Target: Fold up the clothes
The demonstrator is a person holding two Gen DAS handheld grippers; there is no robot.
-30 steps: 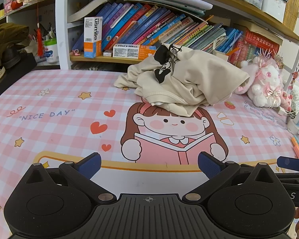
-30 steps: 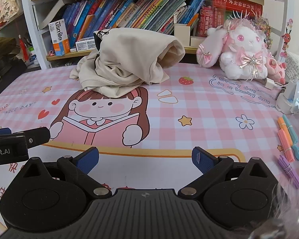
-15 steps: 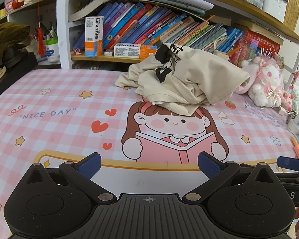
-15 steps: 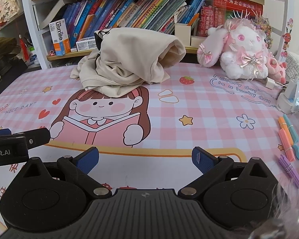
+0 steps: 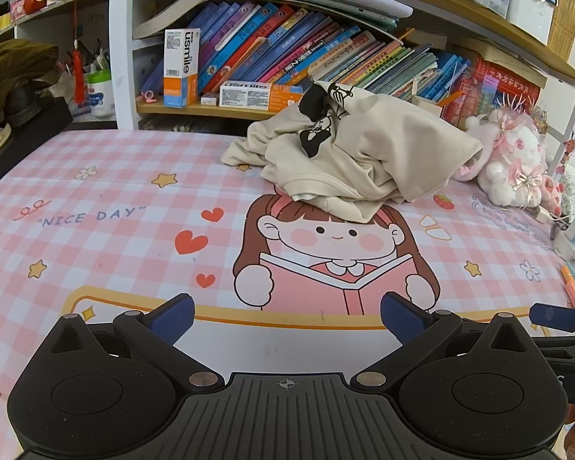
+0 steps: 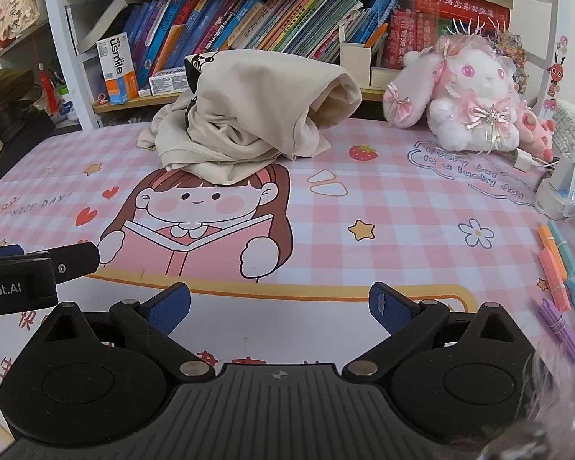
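A cream garment with a black print [image 5: 364, 153] lies crumpled in a heap at the far side of the pink checked table mat [image 5: 115, 191], in front of the bookshelf. It also shows in the right wrist view [image 6: 249, 115]. My left gripper [image 5: 286, 316] is open and empty, low over the near edge of the mat, well short of the garment. My right gripper [image 6: 280, 304] is open and empty, beside the left one. The left gripper's finger shows at the left edge of the right wrist view [image 6: 57, 264].
A bookshelf with leaning books [image 5: 306, 50] stands behind the garment. A pink plush rabbit [image 6: 467, 99] sits at the back right. Coloured pens and clips [image 6: 556, 272] and a white charger [image 6: 563, 188] lie along the right edge. A dark bundle [image 5: 11, 73] lies at the far left.
Both grippers have edged slightly forward toward the garment. The garment has not moved and both jaws stay open.
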